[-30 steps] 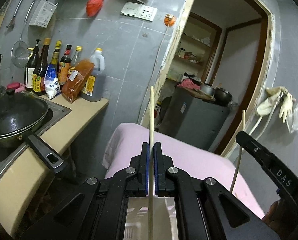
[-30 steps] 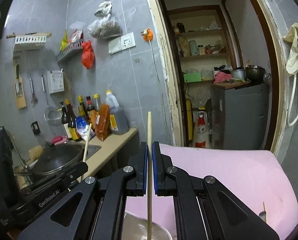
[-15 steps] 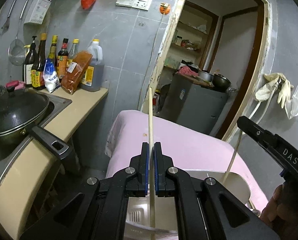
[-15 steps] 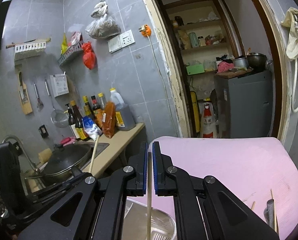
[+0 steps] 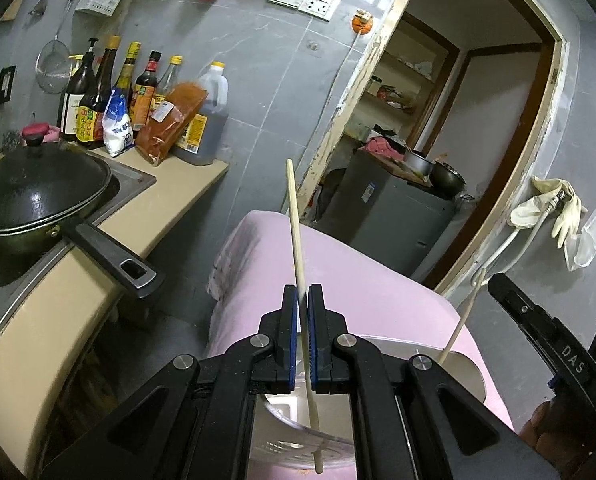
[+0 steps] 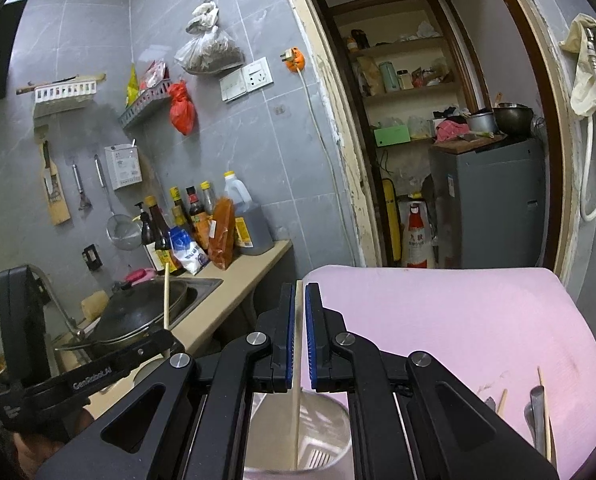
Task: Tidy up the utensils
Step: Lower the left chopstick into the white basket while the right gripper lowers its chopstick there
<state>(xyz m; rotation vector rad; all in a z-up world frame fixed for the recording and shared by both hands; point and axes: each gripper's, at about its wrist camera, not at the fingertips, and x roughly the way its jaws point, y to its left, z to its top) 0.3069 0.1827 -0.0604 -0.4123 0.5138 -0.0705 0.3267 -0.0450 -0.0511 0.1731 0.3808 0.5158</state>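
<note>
Both grippers have tipped down since a second ago, so the round metal holder (image 5: 463, 364) on the pink table now shows under them, and the stick in the left one leans more to the left than it did.

The left gripper (image 5: 302, 300) is squeezed tight on a pale wooden chopstick (image 5: 296, 240). The chopstick sticks up past the blue pads (image 5: 294, 332), tilted a little to the left. Its low end hangs over the holder's slotted inside. The gripper points forward and down a bit.

The right gripper (image 6: 296, 298) is also clamped on a chopstick (image 6: 296, 408). Only a tiny bit pokes out above the pads. Most of it hangs down below, and its low end is inside the holder (image 6: 325, 412). This gripper points forward and only slightly down.

The two grippers sit side by side, close together. From the left camera, the right gripper's black arm (image 5: 545, 344) comes in from the right with its stick (image 5: 463, 312) reaching the holder's rim. Part of a hand (image 5: 545, 428) shows under it.

More chopsticks and a grey handle (image 6: 537, 412) lie on the pink table (image 6: 457, 320), to the right of the holder. A black wok (image 5: 38, 196) with a lid sits on the counter to the left.
</note>
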